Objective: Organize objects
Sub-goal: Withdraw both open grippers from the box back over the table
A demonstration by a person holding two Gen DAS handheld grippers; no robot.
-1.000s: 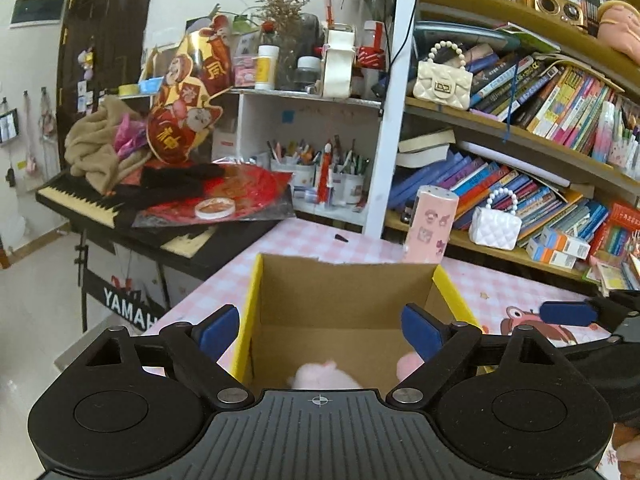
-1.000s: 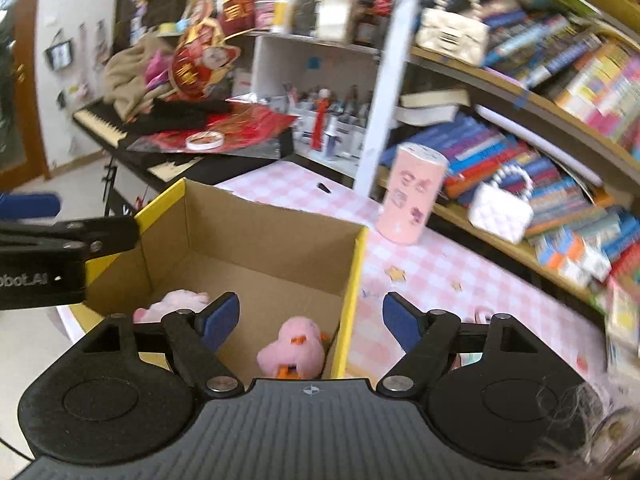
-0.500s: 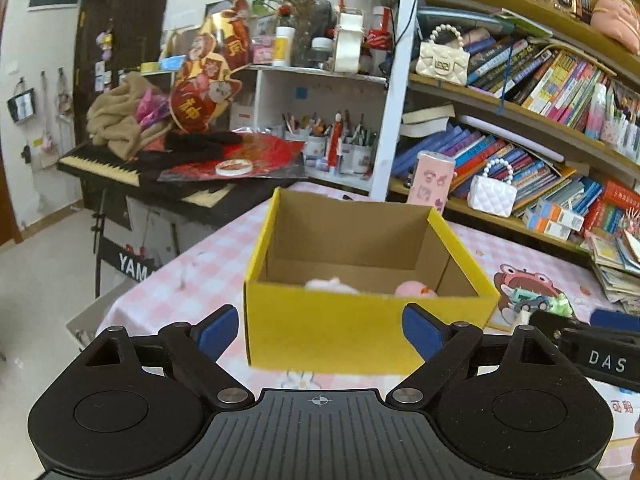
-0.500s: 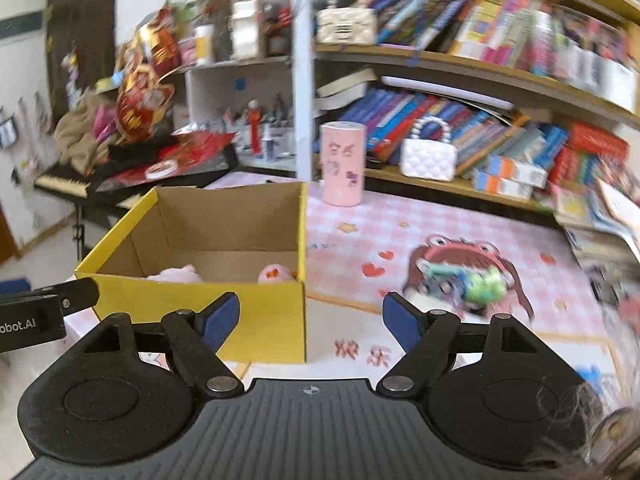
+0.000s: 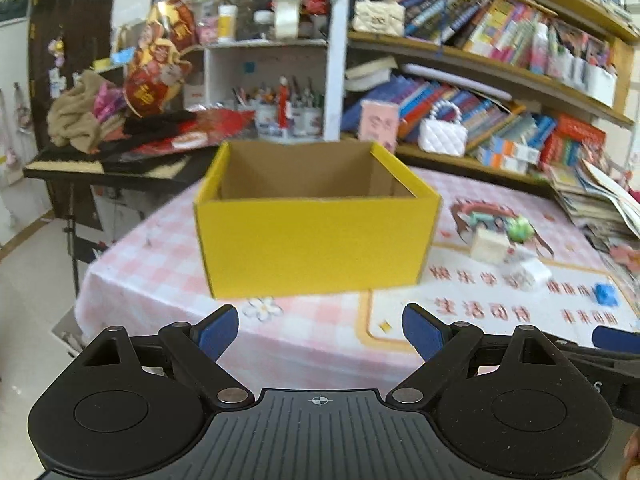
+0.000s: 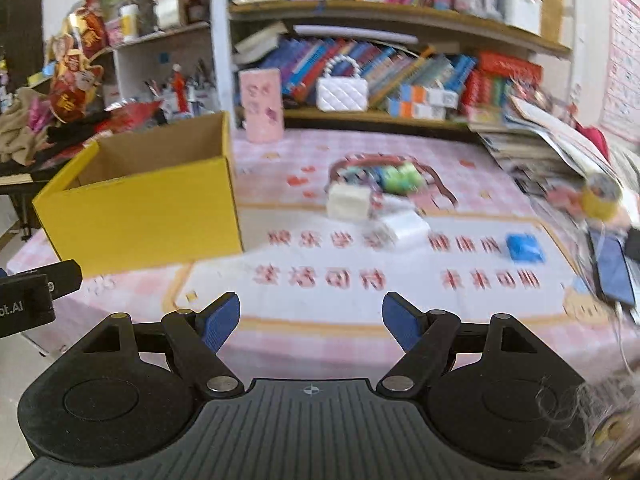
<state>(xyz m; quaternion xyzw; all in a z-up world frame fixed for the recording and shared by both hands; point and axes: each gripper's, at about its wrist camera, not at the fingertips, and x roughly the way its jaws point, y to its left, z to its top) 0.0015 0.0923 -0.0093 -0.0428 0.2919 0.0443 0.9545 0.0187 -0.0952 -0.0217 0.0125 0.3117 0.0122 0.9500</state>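
Observation:
A yellow cardboard box (image 5: 316,240) stands open on the pink checked table (image 5: 152,264); it also shows at the left in the right wrist view (image 6: 148,220). Its inside is hidden from here. To its right lie a cream block (image 6: 347,202), a white block (image 6: 403,228), a green toy (image 6: 400,176) and a blue toy (image 6: 524,247). My left gripper (image 5: 320,334) is open and empty, in front of the box near the table's edge. My right gripper (image 6: 311,322) is open and empty, in front of the loose toys.
A pink cylinder (image 6: 262,106) and a white handbag (image 6: 342,92) stand at the back by the bookshelves (image 6: 400,40). A keyboard piled with clothes (image 5: 100,152) is at the left. Papers, a yellow tape roll (image 6: 600,198) and a phone (image 6: 612,270) crowd the right edge.
Both grippers have pulled back and lowered from over the box. The pink toys inside it are now hidden behind its front wall. The loose toys at the right have come into view.

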